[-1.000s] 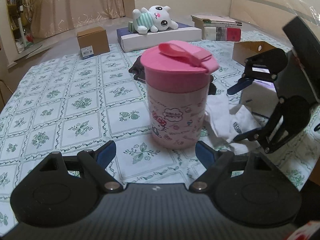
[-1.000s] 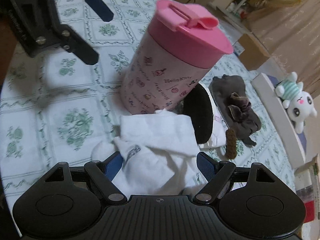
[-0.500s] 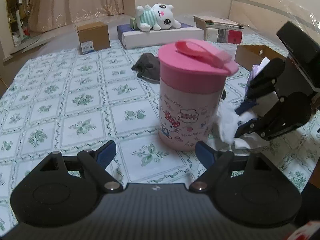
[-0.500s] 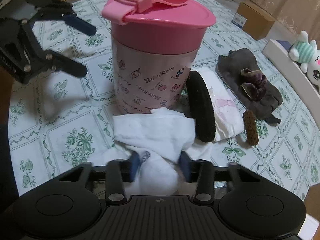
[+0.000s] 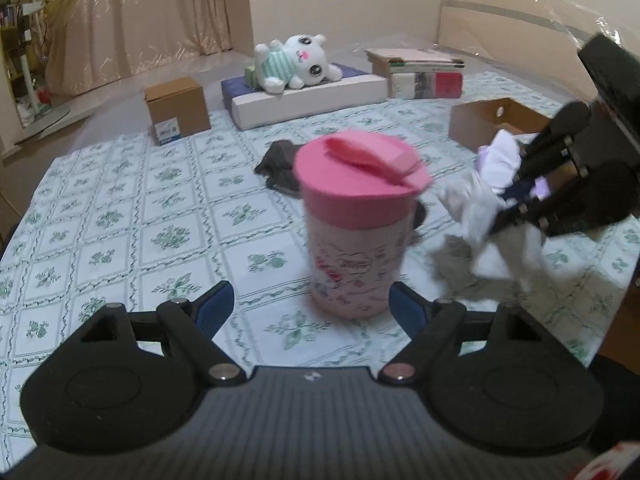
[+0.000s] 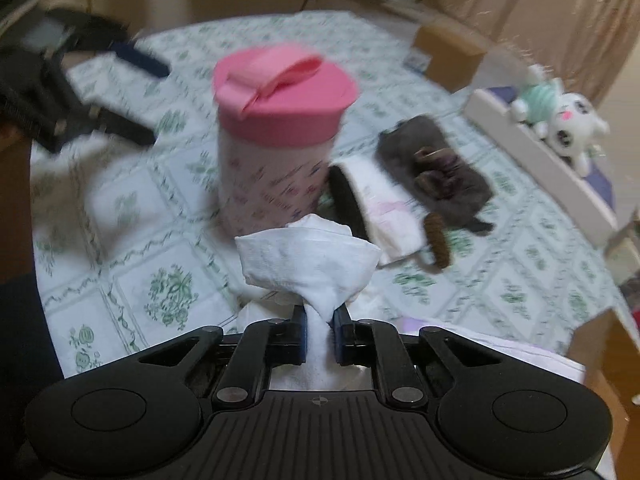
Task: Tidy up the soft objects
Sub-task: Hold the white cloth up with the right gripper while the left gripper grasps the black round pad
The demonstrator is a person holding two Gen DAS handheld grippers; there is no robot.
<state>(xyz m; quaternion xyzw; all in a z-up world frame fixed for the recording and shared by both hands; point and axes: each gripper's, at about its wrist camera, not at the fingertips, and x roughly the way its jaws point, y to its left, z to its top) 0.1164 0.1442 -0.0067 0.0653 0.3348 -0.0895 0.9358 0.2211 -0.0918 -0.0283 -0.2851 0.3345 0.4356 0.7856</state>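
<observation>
My right gripper is shut on a bunched white cloth and holds it clear of the floral tablecloth. The left wrist view shows the same gripper at the right with the cloth hanging from it. A pink-lidded cup stands upright just ahead of my left gripper. Its jaws are closing slightly but stand wide, and the pads do not touch the cup. Behind the cup lie a black round pad, a white folded cloth, a grey pouch and a brown scrunchie.
A plush toy lies on a flat white box at the back. A closed cardboard box stands to its left, stacked books to its right. An open cardboard box sits at the table's right side.
My right gripper closed on the white cloth and lifted it off the table. My left gripper rose a little, still wide, with the cup in front of it.
</observation>
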